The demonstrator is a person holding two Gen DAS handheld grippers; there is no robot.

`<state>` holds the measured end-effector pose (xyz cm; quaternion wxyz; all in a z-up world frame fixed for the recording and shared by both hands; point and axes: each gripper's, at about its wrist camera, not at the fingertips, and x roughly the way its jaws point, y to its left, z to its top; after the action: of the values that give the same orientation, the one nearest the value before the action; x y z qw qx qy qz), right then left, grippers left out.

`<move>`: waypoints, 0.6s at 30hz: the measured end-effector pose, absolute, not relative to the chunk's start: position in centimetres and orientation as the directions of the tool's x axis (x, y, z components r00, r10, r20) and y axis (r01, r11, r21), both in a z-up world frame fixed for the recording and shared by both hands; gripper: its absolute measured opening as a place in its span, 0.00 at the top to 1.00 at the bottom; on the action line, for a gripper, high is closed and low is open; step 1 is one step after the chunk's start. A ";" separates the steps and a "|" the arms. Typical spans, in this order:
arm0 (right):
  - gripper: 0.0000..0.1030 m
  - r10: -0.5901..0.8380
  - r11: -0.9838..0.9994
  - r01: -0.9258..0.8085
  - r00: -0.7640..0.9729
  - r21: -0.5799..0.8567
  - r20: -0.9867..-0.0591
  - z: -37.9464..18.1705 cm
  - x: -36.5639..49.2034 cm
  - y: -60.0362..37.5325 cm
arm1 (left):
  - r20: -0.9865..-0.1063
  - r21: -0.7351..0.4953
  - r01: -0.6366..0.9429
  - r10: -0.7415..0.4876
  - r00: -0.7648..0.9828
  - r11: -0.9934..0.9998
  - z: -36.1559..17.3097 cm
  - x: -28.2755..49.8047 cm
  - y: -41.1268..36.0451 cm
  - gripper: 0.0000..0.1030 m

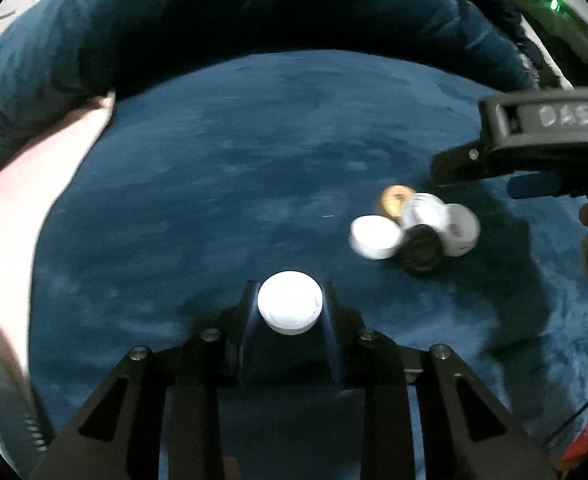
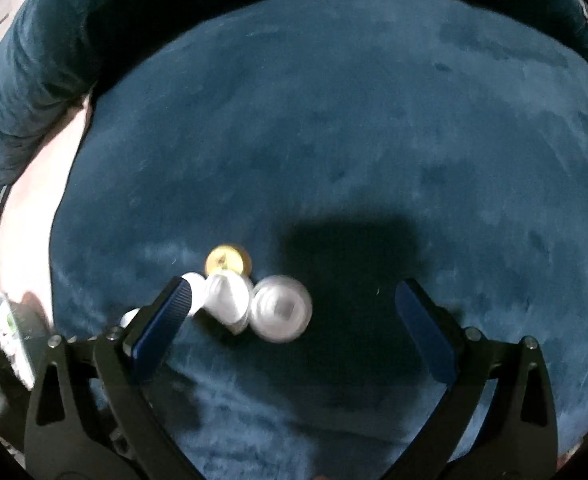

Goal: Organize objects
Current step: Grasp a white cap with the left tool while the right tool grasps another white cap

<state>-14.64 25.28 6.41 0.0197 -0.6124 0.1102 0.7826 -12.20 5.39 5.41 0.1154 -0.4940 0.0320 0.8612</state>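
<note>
My left gripper (image 1: 290,300) is shut on a white round cap (image 1: 290,306), held above the blue velvet seat (image 1: 222,168). To its right lies a blurred cluster: a white cap (image 1: 375,237), a black cap (image 1: 421,251), a silver ribbed cap (image 1: 423,209), a grey-white cap (image 1: 462,229) and a gold cap (image 1: 393,199). My right gripper (image 2: 292,304) is open wide and empty, hovering over the same cluster: gold cap (image 2: 228,259), white caps (image 2: 228,296), round white cap (image 2: 281,308). The right gripper also shows in the left wrist view (image 1: 533,148), above the cluster.
The seat is a round blue velvet cushion with a padded blue backrest (image 1: 214,20) curving behind it. A pale floor or wall (image 1: 34,184) shows at the left. Dark equipment with a green light (image 1: 555,4) stands at the top right.
</note>
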 end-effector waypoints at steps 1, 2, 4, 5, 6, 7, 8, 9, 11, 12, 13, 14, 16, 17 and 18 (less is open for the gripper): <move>0.01 -0.092 -0.976 -0.170 -0.244 0.135 -0.966 6.1 -14.8 25.3 | -0.858 -0.054 -0.226 0.161 -0.488 -0.973 5.5 -12.0 5.1 0.70; 0.01 -0.081 -0.977 -0.172 -0.236 0.124 -0.968 5.8 -14.9 25.4 | -0.858 -0.046 -0.217 0.150 -0.491 -0.975 5.6 -11.9 4.6 0.70; 0.01 -0.050 -0.983 -0.165 -0.196 0.084 -0.979 4.7 -15.3 25.3 | -0.861 -0.042 -0.205 0.140 -0.488 -0.978 5.5 -11.8 4.0 0.70; 0.01 -0.045 -0.988 -0.139 -0.131 0.064 -0.990 3.9 -15.2 25.0 | -0.862 -0.045 -0.201 0.140 -0.487 -0.979 5.5 -11.7 3.7 0.70; 0.02 -0.048 -0.993 -0.105 -0.052 0.053 -0.997 3.1 -15.1 24.4 | -0.863 -0.050 -0.196 0.141 -0.485 -0.979 5.5 -11.6 3.4 0.70; 0.02 -0.058 -0.998 -0.042 0.037 0.057 -0.998 2.5 -14.4 23.5 | -0.863 -0.056 -0.189 0.143 -0.485 -0.980 5.5 -11.4 3.1 0.70; 0.02 -0.062 -0.998 0.027 0.073 0.064 -0.995 2.7 -13.6 22.7 | -0.862 -0.060 -0.185 0.145 -0.485 -0.981 5.6 -11.3 3.0 0.70; 0.02 -0.056 -0.994 0.086 0.079 0.063 -0.995 3.3 -12.9 22.1 | -0.862 -0.065 -0.179 0.146 -0.485 -0.982 5.6 -11.2 2.7 0.70; 0.02 -0.063 -0.994 0.092 0.028 0.065 -0.998 5.0 -12.5 22.4 | -0.865 -0.069 -0.169 0.143 -0.481 -0.983 5.4 -11.0 2.7 0.70; 0.02 -0.078 -0.995 0.056 -0.009 0.077 -0.997 5.8 -12.6 23.0 | -0.867 -0.069 -0.165 0.141 -0.478 -0.984 5.2 -10.9 2.5 0.70; 0.02 -0.084 -0.996 0.027 -0.044 0.083 -0.996 6.3 -12.9 23.5 | -0.868 -0.069 -0.162 0.139 -0.477 -0.984 5.2 -10.8 2.4 0.70; 0.01 -0.083 -0.997 -0.001 -0.084 0.083 -0.993 6.6 -13.2 24.0 | -0.868 -0.068 -0.161 0.138 -0.477 -0.985 5.2 -10.6 2.3 0.70; 0.01 -0.045 -0.996 -0.067 -0.139 0.055 -0.989 6.7 -13.9 25.2 | -0.869 -0.068 -0.158 0.136 -0.477 -0.985 5.1 -10.6 2.2 0.70; 0.01 -0.029 -0.995 -0.090 -0.145 0.042 -0.989 6.4 -14.1 25.5 | -0.869 -0.068 -0.156 0.135 -0.476 -0.985 5.2 -10.7 2.1 0.70; 0.01 -0.003 -0.993 -0.117 -0.146 0.020 -0.989 5.7 -14.2 26.0 | -0.869 -0.066 -0.153 0.133 -0.477 -0.986 5.2 -10.7 2.1 0.70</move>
<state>-14.24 25.98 5.73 0.0379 -0.6522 0.0459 0.7557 -10.68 2.07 5.23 0.0832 -0.5046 0.0103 0.8593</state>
